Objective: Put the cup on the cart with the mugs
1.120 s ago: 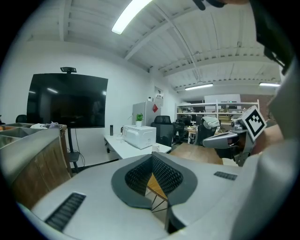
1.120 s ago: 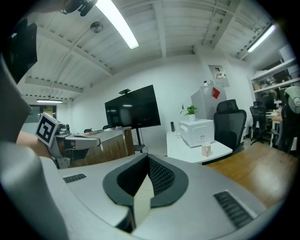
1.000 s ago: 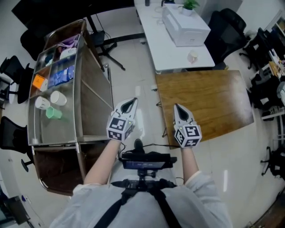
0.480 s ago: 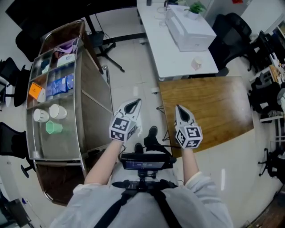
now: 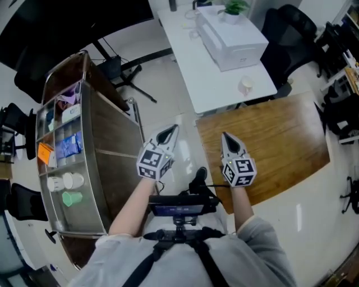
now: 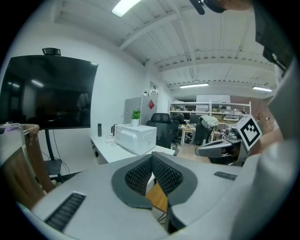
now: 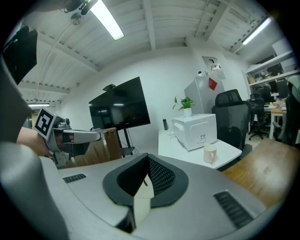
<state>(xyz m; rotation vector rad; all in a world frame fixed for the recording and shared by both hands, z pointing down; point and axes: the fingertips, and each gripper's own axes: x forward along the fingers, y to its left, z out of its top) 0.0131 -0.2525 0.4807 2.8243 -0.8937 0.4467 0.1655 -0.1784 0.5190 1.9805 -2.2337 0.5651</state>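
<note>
Head view: left gripper (image 5: 170, 130) and right gripper (image 5: 224, 136) held side by side over the pale floor, each with its jaws closed together on nothing. Small cream cup (image 5: 245, 85) upright near the close edge of the long white table (image 5: 196, 61), well ahead of the right gripper. Behind it, a white boxy appliance (image 5: 233, 33) and a green potted plant (image 5: 235, 7). Between right gripper and cup, a corner of the brown wooden table (image 5: 269, 140). At the left, the wood-sided metal cart (image 5: 87, 216), with two white mugs (image 5: 63, 181) and a green cup (image 5: 72, 198) close together on its top shelf. Black office chair (image 5: 286, 28) beyond the white table.

Left gripper view: pads meeting at the tips, nothing between. White boxy appliance (image 6: 136, 137) and potted plant (image 6: 136, 114) ahead, a large black screen (image 6: 47, 93) on a stand at the left, the right gripper (image 6: 199, 151) at the right.

Right gripper view: jaws together, empty. Cream cup (image 7: 209, 153) upright on the white table (image 7: 183, 150), just in front of the appliance (image 7: 194, 131), off to the right of the jaws' line. Wooden table (image 7: 267, 173) at lower right. Left gripper (image 7: 96, 136) at the left, before the cart (image 7: 105, 147) and the black screen (image 7: 119, 110).
</note>
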